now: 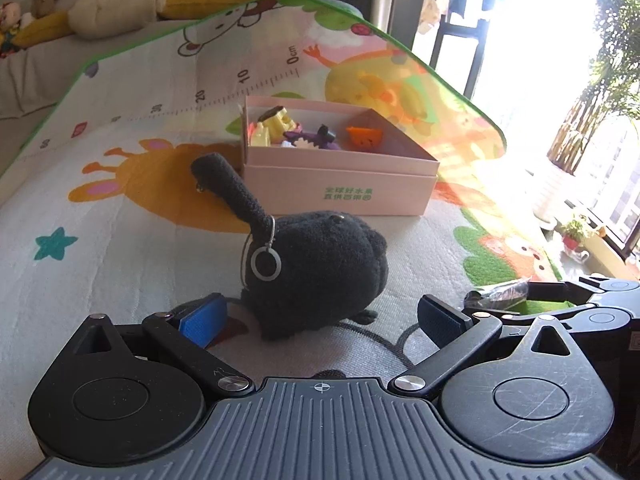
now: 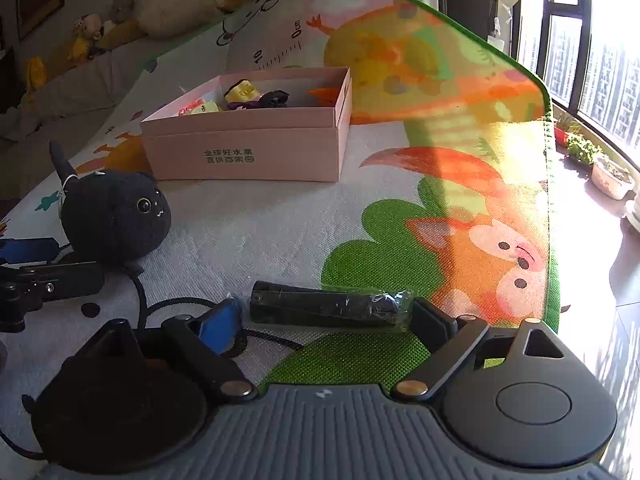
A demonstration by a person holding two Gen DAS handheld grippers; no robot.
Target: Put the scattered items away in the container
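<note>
A black plush cat [image 1: 316, 264] lies on the play mat, its tail toward the pink box [image 1: 340, 188]. My left gripper [image 1: 320, 320] is open, its blue pads on either side of the plush's near end without pressing it. In the right wrist view a black cylinder in clear wrap [image 2: 328, 304] lies crosswise between the fingertips of my right gripper [image 2: 326, 322]. That gripper's jaws are wide, with a small gap at the left pad, so it is open. The pink box [image 2: 240, 152] holds several small toys. The plush cat [image 2: 114, 220] sits at the left.
The colourful play mat [image 2: 440, 140] covers the surface and ends at a green border on the right, with floor and potted plants [image 2: 608, 176] beyond. A black cord [image 2: 160, 304] loops on the mat. Stuffed toys [image 1: 108, 8] lie at the far back.
</note>
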